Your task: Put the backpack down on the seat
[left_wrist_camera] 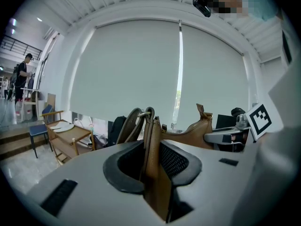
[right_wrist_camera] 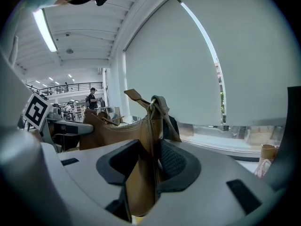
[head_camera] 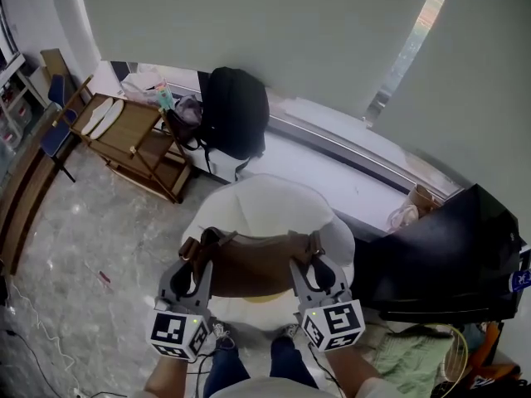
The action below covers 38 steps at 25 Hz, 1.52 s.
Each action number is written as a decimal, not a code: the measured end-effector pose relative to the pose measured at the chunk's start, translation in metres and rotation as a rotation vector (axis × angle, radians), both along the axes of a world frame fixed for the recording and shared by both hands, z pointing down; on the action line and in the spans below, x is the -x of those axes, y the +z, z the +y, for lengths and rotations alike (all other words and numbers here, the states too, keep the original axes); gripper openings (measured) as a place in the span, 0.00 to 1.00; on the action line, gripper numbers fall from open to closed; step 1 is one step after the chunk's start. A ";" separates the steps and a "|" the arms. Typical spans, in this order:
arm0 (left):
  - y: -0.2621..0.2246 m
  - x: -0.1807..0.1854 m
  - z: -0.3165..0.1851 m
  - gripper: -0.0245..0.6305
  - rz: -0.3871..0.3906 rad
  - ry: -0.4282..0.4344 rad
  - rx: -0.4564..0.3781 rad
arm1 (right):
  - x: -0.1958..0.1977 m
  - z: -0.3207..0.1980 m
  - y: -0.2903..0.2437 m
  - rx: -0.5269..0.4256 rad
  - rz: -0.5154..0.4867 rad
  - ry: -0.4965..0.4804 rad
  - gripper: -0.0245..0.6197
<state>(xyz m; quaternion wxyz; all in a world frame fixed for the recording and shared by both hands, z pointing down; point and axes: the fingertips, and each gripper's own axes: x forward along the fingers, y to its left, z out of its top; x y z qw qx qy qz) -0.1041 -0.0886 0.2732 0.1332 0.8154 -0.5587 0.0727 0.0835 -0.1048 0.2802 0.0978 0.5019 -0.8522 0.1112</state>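
Your left gripper has its jaws part closed, pinching the left end of the brown backpack. The backpack hangs stretched over the white seat, near you; I can't tell if it touches. Your right gripper clamps its right end likewise.

Brown leather backpack, gripped at both ends, horiz. over white round seat.

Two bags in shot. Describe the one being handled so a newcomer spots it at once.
Below the window blind stands a round white seat. Over it hangs a bag, its ends clamped in the left hand-held gripper and the right hand-held gripper. It is brown, unlike the black backpack propped against the window behind.
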 end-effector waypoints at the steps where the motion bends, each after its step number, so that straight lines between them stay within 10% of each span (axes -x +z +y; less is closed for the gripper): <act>1: 0.005 0.000 -0.002 0.21 0.001 -0.001 0.005 | 0.001 -0.002 0.005 0.003 0.002 -0.001 0.27; 38: 0.212 0.012 -0.070 0.21 0.003 -0.022 0.097 | 0.012 -0.072 0.215 0.093 0.033 -0.005 0.27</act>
